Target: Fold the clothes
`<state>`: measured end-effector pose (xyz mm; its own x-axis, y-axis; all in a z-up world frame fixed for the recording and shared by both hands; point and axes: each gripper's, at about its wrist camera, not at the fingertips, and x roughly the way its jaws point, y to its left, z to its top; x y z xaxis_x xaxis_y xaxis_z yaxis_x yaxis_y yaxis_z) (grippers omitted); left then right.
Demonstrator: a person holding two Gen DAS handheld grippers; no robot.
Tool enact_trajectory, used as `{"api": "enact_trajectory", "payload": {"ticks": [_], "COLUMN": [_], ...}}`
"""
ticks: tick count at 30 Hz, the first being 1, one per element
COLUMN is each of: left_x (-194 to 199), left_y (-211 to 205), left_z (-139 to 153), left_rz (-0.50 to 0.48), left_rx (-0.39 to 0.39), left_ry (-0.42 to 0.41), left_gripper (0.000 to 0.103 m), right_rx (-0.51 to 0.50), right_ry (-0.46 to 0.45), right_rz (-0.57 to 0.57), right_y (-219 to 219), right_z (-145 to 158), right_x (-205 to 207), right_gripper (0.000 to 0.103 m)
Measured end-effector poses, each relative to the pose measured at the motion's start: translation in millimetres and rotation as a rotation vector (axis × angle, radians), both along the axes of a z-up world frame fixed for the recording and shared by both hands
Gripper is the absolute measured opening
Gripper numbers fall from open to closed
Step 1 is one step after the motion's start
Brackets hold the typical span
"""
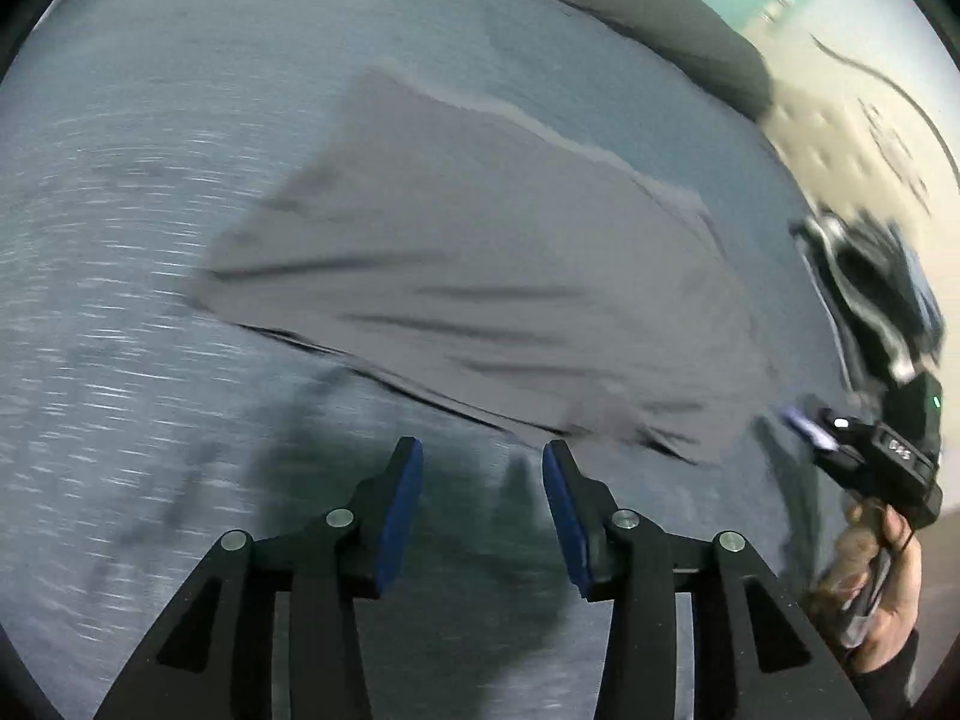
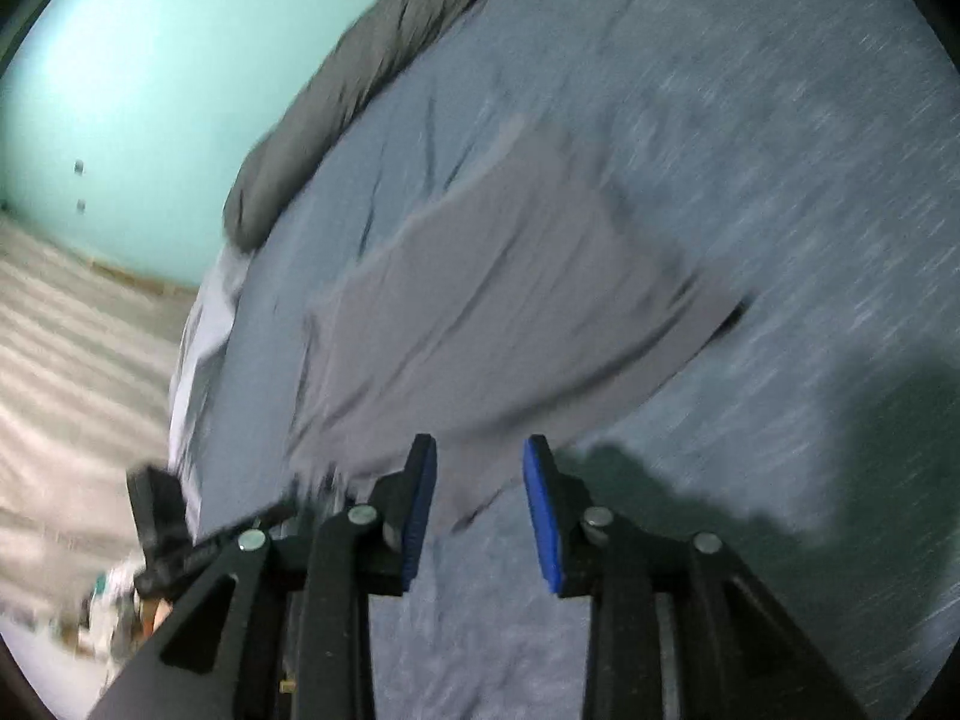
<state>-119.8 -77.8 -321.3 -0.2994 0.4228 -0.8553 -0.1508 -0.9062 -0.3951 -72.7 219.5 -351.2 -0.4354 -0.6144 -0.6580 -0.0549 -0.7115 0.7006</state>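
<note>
Your left hand-held gripper [image 1: 483, 462] is partly open, blue pads apart, nothing between them; only bedsheet [image 1: 120, 240] shows in the gap. The grey garment [image 1: 492, 294] lies just ahead of its tips, slightly toward the right finger, not touching either pad. This gripper tilts steeply down at the bed.

Your right hand-held gripper [image 2: 479, 459] has a narrower gap. The near edge of the grey garment [image 2: 498, 312] hangs or lies in line with that gap, but blur hides whether the cloth touches the pads; they do not look pressed on it. This gripper tilts down less steeply.

In the left wrist view your right hand [image 1: 888, 588] shows at the far right, wrapped round the handle of the other gripper, with a dark sleeve below it.

Count: 2 hand-held grippers, 1 grey garment, folded over into a rough rectangle with creases, flat on the blue-grey sheet. 1 dark grey rolled blanket [image 2: 360, 72] runs along the far bed edge beyond the garment. 1 teal wall [image 2: 150, 60] stands behind, on the left of the right gripper.
</note>
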Motion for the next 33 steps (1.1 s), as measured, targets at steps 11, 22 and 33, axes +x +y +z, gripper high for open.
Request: {"api": "enact_trajectory", "payload": {"ticks": [11, 22, 33], "left_x": [-21, -20, -17], "left_y": [47, 29, 16], "left_z": [-13, -15, 2], "left_rz": [-0.041, -0.084, -0.110], "left_rx": [-0.037, -0.034, -0.058], "left_ry": [0.000, 0.033, 0.051], "left_gripper": [0.049, 0.004, 0.004], "right_rx": [0.023, 0.048, 0.031], "right_ry": [-0.062, 0.001, 0.057], "right_rz": [0.121, 0.162, 0.210], "right_y": [-40, -47, -48], "right_z": [-22, -18, 6], "right_x": [0, 3, 9], "right_gripper": [0.030, 0.006, 0.002]}}
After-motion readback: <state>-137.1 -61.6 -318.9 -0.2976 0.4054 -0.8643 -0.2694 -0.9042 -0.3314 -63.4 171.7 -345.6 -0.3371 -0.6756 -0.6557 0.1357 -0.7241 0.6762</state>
